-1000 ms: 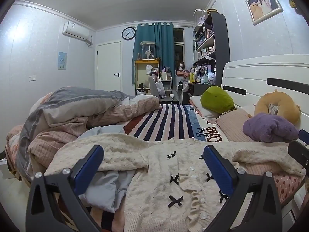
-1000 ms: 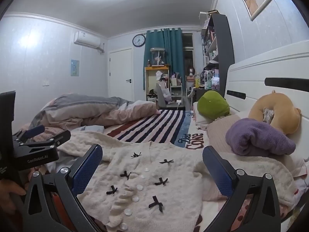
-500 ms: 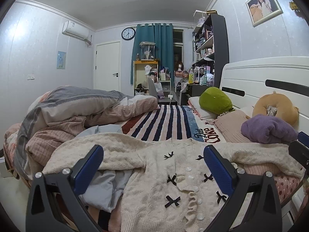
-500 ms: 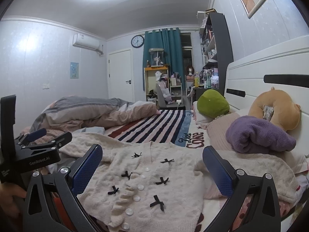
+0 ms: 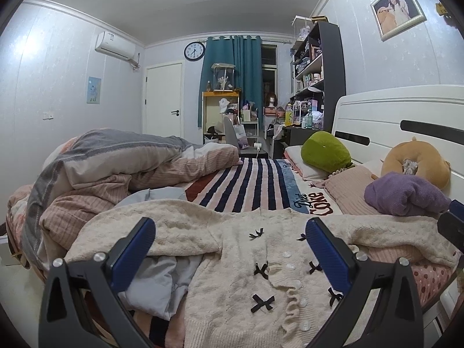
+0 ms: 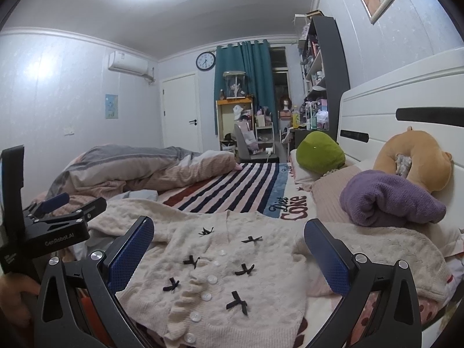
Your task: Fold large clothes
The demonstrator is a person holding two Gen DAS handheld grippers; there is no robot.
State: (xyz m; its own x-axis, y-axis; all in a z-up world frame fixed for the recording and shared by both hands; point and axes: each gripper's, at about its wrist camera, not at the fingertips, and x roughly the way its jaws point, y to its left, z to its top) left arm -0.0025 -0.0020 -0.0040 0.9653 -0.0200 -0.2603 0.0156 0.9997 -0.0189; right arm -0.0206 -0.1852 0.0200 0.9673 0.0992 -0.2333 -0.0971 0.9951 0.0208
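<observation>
We hold both tools above the near edge of the bed. Left tool [image 5: 229, 245]: blue-padded fingers spread wide, nothing between them, hovering over the cream knitted cardigan w/ small black bows and white buttons [image 5: 255, 272]. Right tool [image 6: 229, 245]: also spread wide, empty, over the same cardigan [image 6: 232, 264].

The cardigan lies front-up across the bottom centre of both frames, buttoned, its body running toward the lower edge. One sleeve stretches to the left over a pale grey-blue cloth [image 5: 153, 284]; the other sleeve runs right, ending below the rolled purple knit garment [image 6: 388, 197].

In the right wrist view the left tool's black body [image 6: 55, 226] sits at the left edge, a hand [image 6: 14, 298] gripping it at lower left.

Behind the cardigan, mid-frame: pink, navy & white striped blanket [image 5: 249, 182]. Upper left of it a bunched grey and pink duvet [image 5: 116, 162]. Right side: green plush cushion [image 5: 324, 152], tan ring-shaped plush pillow [image 5: 414, 159] against the white headboard [image 5: 377, 116].
</observation>
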